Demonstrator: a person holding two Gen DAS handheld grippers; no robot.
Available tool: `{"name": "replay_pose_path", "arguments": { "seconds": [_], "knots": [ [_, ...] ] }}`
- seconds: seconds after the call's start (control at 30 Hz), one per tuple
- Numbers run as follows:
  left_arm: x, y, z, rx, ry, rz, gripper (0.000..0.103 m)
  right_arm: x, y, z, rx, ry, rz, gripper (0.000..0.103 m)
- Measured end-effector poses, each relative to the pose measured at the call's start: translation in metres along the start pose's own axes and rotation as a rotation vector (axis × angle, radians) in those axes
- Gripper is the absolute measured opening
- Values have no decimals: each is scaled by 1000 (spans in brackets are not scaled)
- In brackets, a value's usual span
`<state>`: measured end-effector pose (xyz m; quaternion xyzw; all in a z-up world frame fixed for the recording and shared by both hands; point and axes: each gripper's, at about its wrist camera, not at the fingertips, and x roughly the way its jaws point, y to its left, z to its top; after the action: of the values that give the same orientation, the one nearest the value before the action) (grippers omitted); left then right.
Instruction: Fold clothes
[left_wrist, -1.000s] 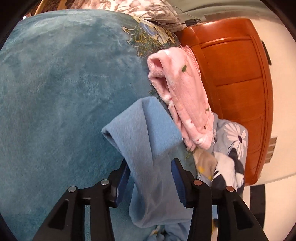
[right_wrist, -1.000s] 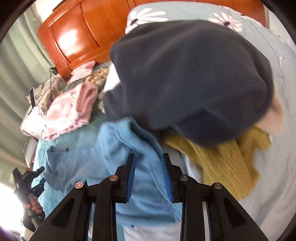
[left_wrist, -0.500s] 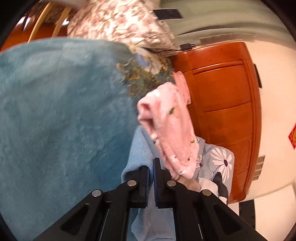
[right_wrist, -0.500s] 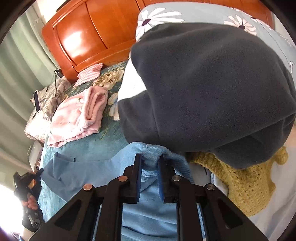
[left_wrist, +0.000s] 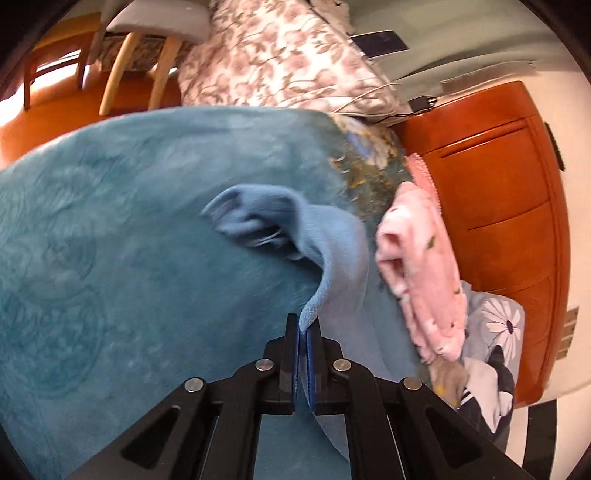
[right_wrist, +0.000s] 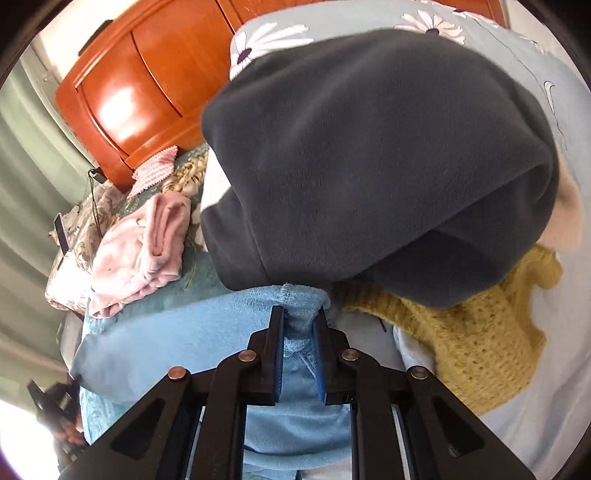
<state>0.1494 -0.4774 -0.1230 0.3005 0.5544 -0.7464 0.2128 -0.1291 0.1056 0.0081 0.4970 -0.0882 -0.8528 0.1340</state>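
One light blue garment is seen spread over the teal blanket at the centre of both views, and it is gripped at two places. In the left wrist view its thin edge is pinched between the jaws of the left gripper, which are pressed almost together. In the right wrist view a bunched, hemmed fold of the same garment is clamped by the right gripper; its jaws have just been closing on the cloth. One folded pink garment is laid at the left of that frame, apart from the blue one. One dark fleece garment is heaped above the right gripper, and one mustard knit lies beneath it at the lower right. One wooden headboard fills the upper left.
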Motion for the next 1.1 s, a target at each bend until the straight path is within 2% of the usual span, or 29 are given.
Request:
{"name": "replay_pose_path", "arguments": {
  "seconds": [0.2,0.27,0.33,0.37,0.43,0.5,0.57,0.67,0.73,0.8,0.87,0.93,1.03,1.07,1.1],
  "knots": [
    [-9,5,-11,7,5,-14,9,12,20,5,-82,-12,-73,15],
    [-17,-3,-17,19,2,-34,17,12,20,5,-77,-3,-67,17],
    [-29,-18,-30,66,1,-30,31,6,20,2,-77,-10,-59,24],
    [-35,-27,-37,88,0,-28,31,0,20,0,-79,-23,-69,31],
    [-46,-43,-59,130,15,-63,35,-16,18,-7,-76,-52,-80,33],
    [-45,-65,-91,210,76,-102,41,-31,16,-15,-74,-70,-73,34],
    [-36,-94,-131,347,161,-123,44,-31,16,-27,-106,-15,-46,37],
    [-23,-138,-190,582,281,-131,49,-18,5,-51,-136,66,-90,37],
    [-15,-164,-226,740,343,-127,57,-13,-17,-64,-68,81,-120,37],
    [-6,-179,-253,850,394,-97,63,-9,-42,-75,33,102,-129,37],
    [6,-184,-273,919,439,-40,64,-4,-64,-83,127,120,-105,37],
    [15,-179,-283,943,491,5,64,2,-76,-88,191,132,-66,37],
    [13,-170,-282,937,491,38,62,12,-82,-90,239,147,-10,37],
    [12,-167,-275,908,488,26,59,15,-81,-90,247,151,-4,37],
    [10,-164,-269,877,484,13,42,17,-80,-90,257,152,1,37]
  ]
}}
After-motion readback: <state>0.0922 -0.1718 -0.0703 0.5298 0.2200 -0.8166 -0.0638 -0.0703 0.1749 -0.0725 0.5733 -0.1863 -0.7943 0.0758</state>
